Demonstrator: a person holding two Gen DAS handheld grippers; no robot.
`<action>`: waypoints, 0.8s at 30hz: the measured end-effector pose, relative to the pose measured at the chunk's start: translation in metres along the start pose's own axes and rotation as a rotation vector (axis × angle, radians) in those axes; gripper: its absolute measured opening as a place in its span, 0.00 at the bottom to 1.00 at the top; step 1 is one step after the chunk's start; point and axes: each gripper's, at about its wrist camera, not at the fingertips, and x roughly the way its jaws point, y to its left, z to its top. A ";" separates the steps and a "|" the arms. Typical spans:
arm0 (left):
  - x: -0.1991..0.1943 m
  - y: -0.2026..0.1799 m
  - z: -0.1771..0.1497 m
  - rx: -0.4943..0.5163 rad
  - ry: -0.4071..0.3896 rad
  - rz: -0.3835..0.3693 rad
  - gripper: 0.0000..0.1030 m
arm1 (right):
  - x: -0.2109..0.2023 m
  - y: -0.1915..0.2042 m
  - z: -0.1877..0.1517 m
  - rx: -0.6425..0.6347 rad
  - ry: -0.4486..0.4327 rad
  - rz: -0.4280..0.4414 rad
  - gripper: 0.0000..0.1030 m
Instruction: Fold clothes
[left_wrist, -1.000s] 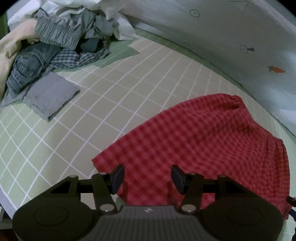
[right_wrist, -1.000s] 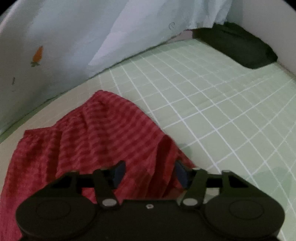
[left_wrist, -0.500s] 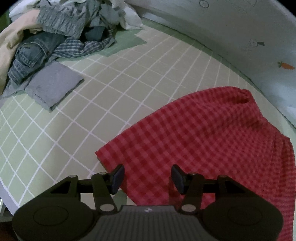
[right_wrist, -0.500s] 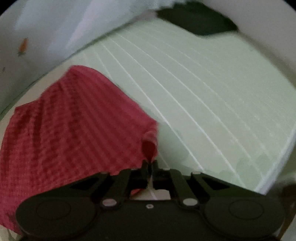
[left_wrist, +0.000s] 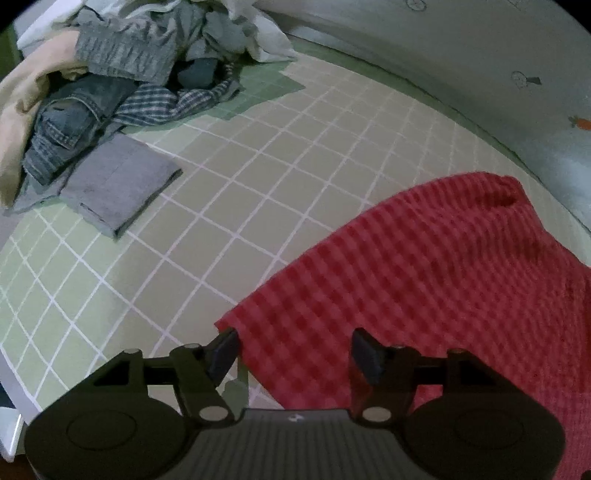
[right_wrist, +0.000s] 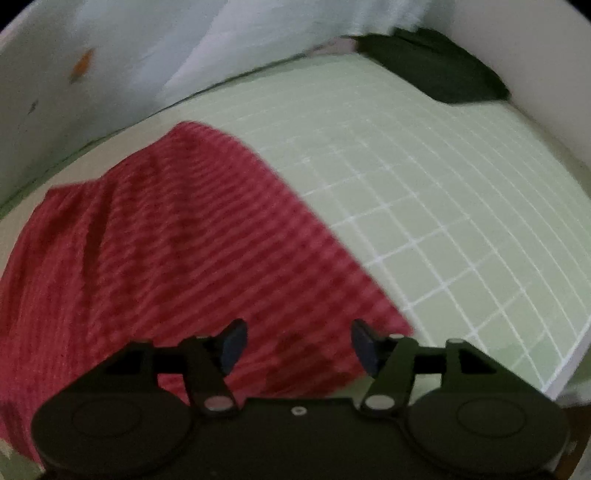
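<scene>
A red checked garment (left_wrist: 424, 280) lies spread flat on the green grid sheet (left_wrist: 258, 192). My left gripper (left_wrist: 293, 350) hovers over the garment's near left corner, its jaws opening, with nothing pressed between the pads. In the right wrist view the same red garment (right_wrist: 177, 236) fills the left half of the picture. My right gripper (right_wrist: 295, 343) is over its near right corner, jaws opening wide, and the cloth lies loose under them.
A pile of unfolded clothes (left_wrist: 122, 74) with jeans and a checked shirt sits at the far left, a folded grey piece (left_wrist: 114, 184) beside it. A dark cushion (right_wrist: 432, 70) lies at the far right corner. A pale wall (left_wrist: 480, 55) runs behind the bed.
The right gripper was shut on the garment's right corner half a second ago and has now let it go, jaws wide, the cloth lying flat. The left jaws have spread a little wider.
</scene>
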 end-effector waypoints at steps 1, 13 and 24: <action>-0.002 0.001 -0.002 0.012 -0.002 -0.010 0.69 | -0.003 0.005 -0.004 -0.021 -0.006 0.009 0.69; -0.025 0.010 -0.043 0.233 -0.006 -0.097 0.72 | -0.016 0.050 -0.070 -0.146 0.039 0.167 0.64; -0.036 0.034 -0.057 0.268 -0.024 -0.118 0.72 | -0.014 0.083 -0.075 -0.152 -0.084 0.205 0.09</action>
